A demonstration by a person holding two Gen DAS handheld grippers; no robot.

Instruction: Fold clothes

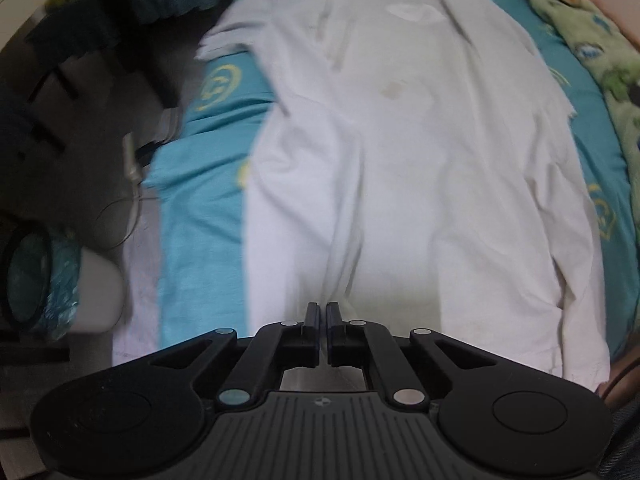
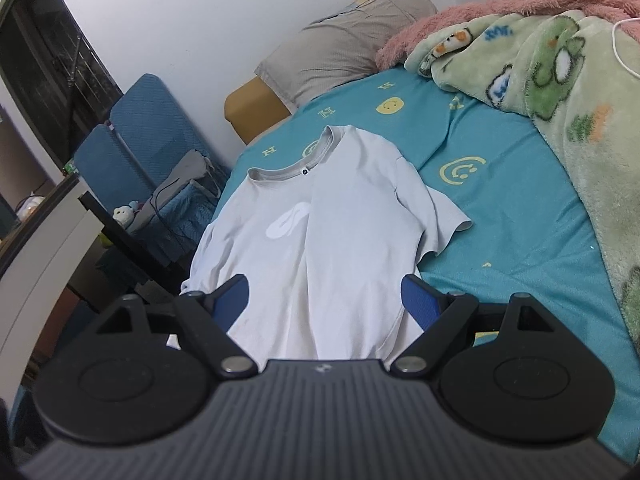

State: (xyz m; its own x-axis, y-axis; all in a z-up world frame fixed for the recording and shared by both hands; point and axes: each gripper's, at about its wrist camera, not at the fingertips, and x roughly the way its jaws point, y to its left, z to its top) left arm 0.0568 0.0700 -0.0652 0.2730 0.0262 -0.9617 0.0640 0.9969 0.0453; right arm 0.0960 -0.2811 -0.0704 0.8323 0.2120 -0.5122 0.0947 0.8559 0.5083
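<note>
A white short-sleeved T-shirt (image 1: pixel 400 152) lies spread flat, front up, on the teal bed sheet (image 1: pixel 200 216), collar at the far end. It also shows in the right wrist view (image 2: pixel 320 240). My left gripper (image 1: pixel 323 308) is shut, its black fingers together just over the shirt's near hem; whether it pinches cloth I cannot tell. My right gripper (image 2: pixel 326 292) is open, its blue pads spread wide above the shirt's lower part, holding nothing.
A green cartoon blanket (image 2: pixel 560 92) and a pink fleece (image 2: pixel 500 12) are heaped along the bed's right side. A grey pillow (image 2: pixel 344 48) lies at the head. A blue chair (image 2: pixel 132 140) and dark furniture (image 1: pixel 80 60) stand left of the bed.
</note>
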